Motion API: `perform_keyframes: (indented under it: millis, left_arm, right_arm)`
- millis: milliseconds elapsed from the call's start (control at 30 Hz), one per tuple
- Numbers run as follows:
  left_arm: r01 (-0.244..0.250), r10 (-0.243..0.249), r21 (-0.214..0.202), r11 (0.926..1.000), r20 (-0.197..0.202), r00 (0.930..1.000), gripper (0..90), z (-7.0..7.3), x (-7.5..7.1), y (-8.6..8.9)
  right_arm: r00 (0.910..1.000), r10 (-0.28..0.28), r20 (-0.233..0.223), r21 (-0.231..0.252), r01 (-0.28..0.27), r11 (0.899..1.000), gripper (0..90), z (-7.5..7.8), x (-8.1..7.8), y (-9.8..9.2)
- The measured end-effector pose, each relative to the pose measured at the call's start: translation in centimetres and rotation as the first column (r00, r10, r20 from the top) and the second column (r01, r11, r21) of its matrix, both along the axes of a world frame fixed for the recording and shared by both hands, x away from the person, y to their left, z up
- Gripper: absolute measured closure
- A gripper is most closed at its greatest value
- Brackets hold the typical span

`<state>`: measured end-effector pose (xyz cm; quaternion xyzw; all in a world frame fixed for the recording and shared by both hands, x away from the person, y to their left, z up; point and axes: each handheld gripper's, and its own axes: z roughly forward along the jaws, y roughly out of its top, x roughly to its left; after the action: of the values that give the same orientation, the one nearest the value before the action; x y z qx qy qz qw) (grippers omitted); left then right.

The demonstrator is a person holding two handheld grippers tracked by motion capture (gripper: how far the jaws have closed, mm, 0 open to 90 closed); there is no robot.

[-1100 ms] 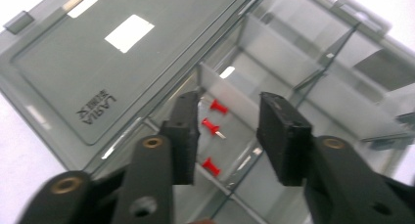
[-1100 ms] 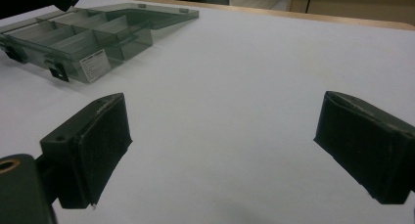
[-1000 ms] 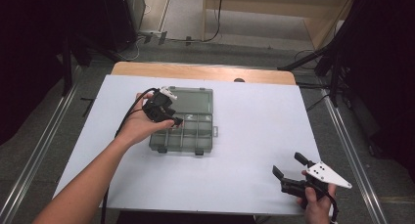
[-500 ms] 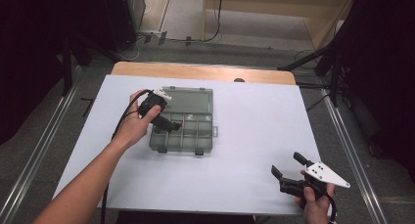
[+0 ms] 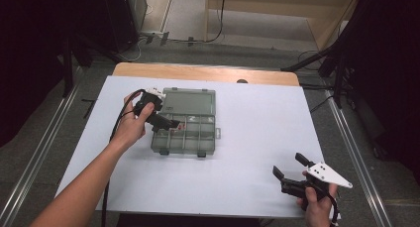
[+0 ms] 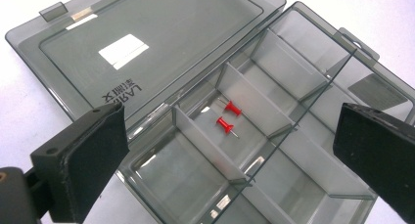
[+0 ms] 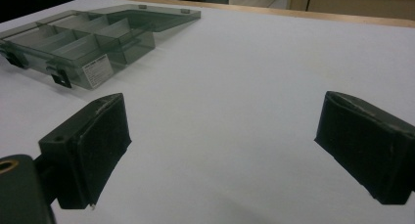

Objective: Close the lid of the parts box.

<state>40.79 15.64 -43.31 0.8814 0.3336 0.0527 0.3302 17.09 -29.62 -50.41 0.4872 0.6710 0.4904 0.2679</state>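
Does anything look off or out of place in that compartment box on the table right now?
Nothing stands out. The smoky plastic box lies open and square on the white table, lid flat. Two red pushpins rest loose in one compartment, none spilled outside. The left claw stands open above them.

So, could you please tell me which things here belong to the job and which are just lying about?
Job: box, open; two red pins in one compartment; left tongs, open above it.

Lying about: right tongs, open, idle near the table edge; floor cables.
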Motion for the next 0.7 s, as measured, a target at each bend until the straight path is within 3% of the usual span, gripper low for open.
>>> perform_keyframes:
  millis: [300, 433, 533, 600, 700]
  left_arm:
    - [-0.013, 0.013, -0.044, 0.999, 0.012, 0.9998, 0.0, 0.0, -0.6, 1.2]
    - [-0.034, 0.034, -0.095, 0.9949, -0.002, 0.9994, 0.0, 0.2, -0.5, 2.2]
    - [-0.029, 0.025, -0.159, 0.9869, -0.031, 0.9992, 0.0, -0.1, -0.3, 2.8]
    - [-0.041, 0.041, -0.144, 0.9887, -0.008, 0.9991, 0.0, -0.2, -0.3, 2.9]
    - [-0.055, 0.055, -0.154, 0.9865, 0.0, 0.9985, 0.0, -0.2, -0.2, 3.2]
  right_arm:
    - [0.9994, 0.033, 0.008, 0.006, -0.033, 0.999, 5.7, 1.5, 1.0, 1.5]
    - [0.9986, 0.052, 0.01, -0.003, -0.052, 0.999, 5.6, 1.9, 1.5, 2.2]
    - [0.9981, 0.062, 0.007, 0.002, -0.062, 0.998, 5.6, 2.3, 1.9, 2.7]
    - [0.9973, 0.073, 0.01, -0.004, -0.073, 0.997, 5.6, 2.8, 2.3, 3.1]
    - [0.9965, 0.081, 0.02, 0.004, -0.081, 0.997, 5.6, 3.4, 2.8, 3.6]
